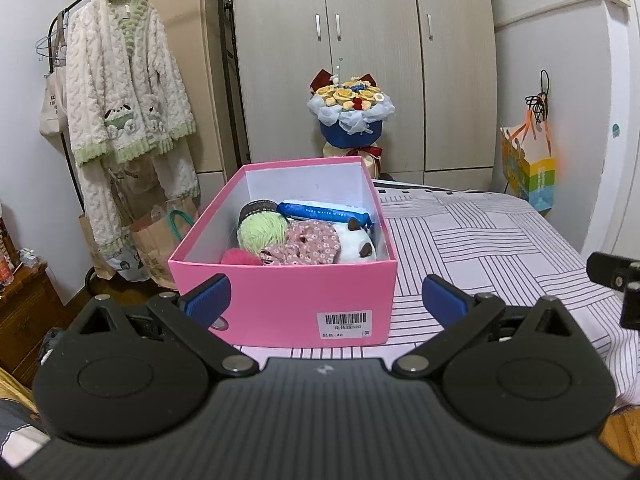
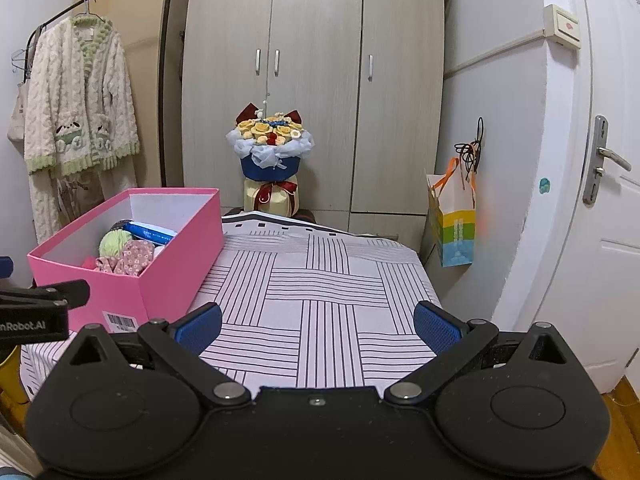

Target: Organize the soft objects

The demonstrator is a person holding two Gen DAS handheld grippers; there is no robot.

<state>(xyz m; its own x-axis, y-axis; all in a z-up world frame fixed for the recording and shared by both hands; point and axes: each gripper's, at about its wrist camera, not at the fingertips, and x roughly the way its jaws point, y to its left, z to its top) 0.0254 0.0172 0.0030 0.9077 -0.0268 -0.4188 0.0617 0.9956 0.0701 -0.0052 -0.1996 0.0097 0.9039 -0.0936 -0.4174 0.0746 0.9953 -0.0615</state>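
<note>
Left wrist view: both claws (image 1: 325, 300) (image 2: 318, 326) spread empty; only it shows panda plush (image 1: 356, 242) in pink box (image 1: 280, 304).

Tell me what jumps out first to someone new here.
The pink box on the striped bed cover, holding a green yarn ball, a floral cloth and a blue packet. Behind it, a flower bouquet stands before the wardrobe.

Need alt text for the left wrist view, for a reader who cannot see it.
An open pink cardboard box on a striped bedsheet holds a green yarn ball, floral pink fabric, a blue wipes pack and a white plush toy. The left gripper is open and empty before it.
</note>
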